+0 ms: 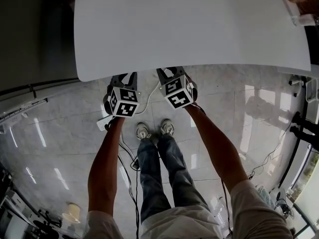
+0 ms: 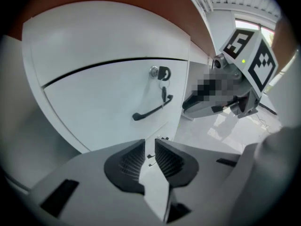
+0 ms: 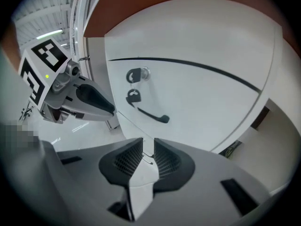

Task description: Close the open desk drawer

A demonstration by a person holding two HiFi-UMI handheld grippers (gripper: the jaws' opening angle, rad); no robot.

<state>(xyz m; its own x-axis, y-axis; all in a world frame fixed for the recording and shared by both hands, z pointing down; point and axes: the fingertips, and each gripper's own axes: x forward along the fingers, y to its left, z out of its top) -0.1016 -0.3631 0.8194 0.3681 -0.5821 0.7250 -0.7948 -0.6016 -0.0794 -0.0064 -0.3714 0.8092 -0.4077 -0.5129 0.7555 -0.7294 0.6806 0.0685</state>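
Observation:
From the head view I look down on a white desk top [image 1: 189,29]; both grippers are at its near edge, tips partly under it. The left gripper [image 1: 125,78] and right gripper [image 1: 171,73] are side by side. Both gripper views face a white drawer front [image 2: 108,98] [image 3: 202,98] with a black handle [image 2: 151,109] [image 3: 150,114] and a lock with a key [image 2: 160,73] [image 3: 136,74]. A dark seam runs above the handle. The left gripper [image 2: 149,154] and right gripper [image 3: 148,157] each show a narrow gap with nothing between the pads. Neither touches the drawer.
The person's legs and shoes [image 1: 154,131] stand on a glossy marble floor just below the grippers. Cables [image 1: 132,163] trail across the floor. Small items [image 1: 299,4] sit at the desk's far right corner. Dark furniture legs [image 1: 304,123] stand at the right.

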